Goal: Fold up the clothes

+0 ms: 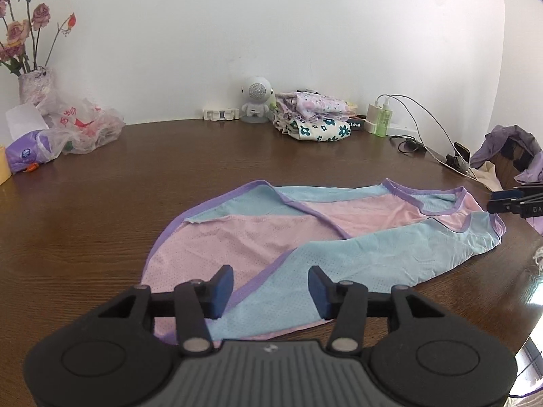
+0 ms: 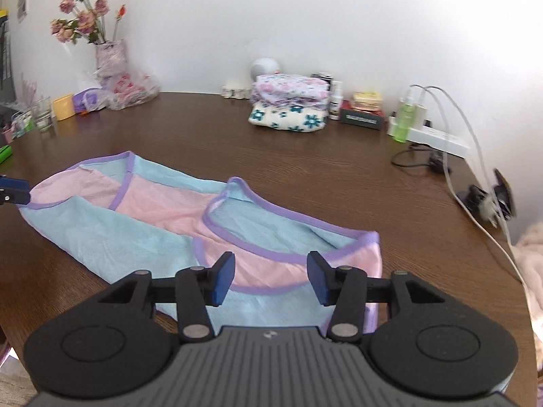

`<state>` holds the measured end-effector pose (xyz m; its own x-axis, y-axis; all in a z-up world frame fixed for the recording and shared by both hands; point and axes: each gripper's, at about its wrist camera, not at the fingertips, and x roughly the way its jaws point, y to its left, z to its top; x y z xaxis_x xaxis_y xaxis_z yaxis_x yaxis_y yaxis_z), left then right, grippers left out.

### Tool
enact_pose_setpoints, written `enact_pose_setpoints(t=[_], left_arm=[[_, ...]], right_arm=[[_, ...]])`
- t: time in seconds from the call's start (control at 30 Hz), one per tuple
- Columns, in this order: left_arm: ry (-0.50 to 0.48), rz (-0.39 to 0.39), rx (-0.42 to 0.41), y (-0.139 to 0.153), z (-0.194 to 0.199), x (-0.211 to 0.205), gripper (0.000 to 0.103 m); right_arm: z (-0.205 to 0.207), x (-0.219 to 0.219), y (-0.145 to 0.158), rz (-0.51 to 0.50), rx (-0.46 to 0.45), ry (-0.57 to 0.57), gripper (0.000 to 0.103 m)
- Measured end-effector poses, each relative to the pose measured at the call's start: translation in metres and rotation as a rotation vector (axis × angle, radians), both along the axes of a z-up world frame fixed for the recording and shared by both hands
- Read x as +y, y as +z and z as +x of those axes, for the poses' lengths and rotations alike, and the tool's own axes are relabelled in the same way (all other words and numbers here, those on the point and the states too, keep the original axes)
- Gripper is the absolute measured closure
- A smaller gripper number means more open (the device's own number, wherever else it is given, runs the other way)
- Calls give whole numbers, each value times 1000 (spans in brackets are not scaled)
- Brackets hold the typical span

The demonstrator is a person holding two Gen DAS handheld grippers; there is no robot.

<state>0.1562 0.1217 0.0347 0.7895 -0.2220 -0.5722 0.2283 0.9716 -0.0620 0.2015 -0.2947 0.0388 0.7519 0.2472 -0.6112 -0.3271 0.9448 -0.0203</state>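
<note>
A pink and light-blue mesh top [image 1: 305,237] with purple trim lies spread, partly folded over itself, on the brown table [image 1: 169,169]. My left gripper [image 1: 271,285] hovers over its near hem, open, with the blue pads apart and no cloth pinched. In the right wrist view the same top [image 2: 152,213] stretches away to the left. My right gripper [image 2: 271,278] stands open above the armhole end, gripping nothing. Each gripper shows at the other view's edge: the right one [image 1: 509,203] by the top's far end, the left one [image 2: 13,190] at its left end.
A stack of folded floral clothes [image 1: 312,118] sits at the back by the wall, beside a small white robot figure [image 1: 256,101]. A vase of flowers [image 1: 34,84] and plastic bags [image 1: 78,125] are at the back left. A power strip, cables [image 2: 441,135] and a green bottle [image 2: 404,118] lie at the right.
</note>
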Motion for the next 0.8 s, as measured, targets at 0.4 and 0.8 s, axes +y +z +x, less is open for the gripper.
enact_pose_setpoints(t=[0.4, 0.8], left_arm=[[32, -342, 45, -12, -22, -40, 8], [136, -276, 125, -17, -41, -62, 4]], right_arm=[[-54, -14, -25, 206, -24, -159, 17], [-75, 12, -10, 208, -61, -331, 0]])
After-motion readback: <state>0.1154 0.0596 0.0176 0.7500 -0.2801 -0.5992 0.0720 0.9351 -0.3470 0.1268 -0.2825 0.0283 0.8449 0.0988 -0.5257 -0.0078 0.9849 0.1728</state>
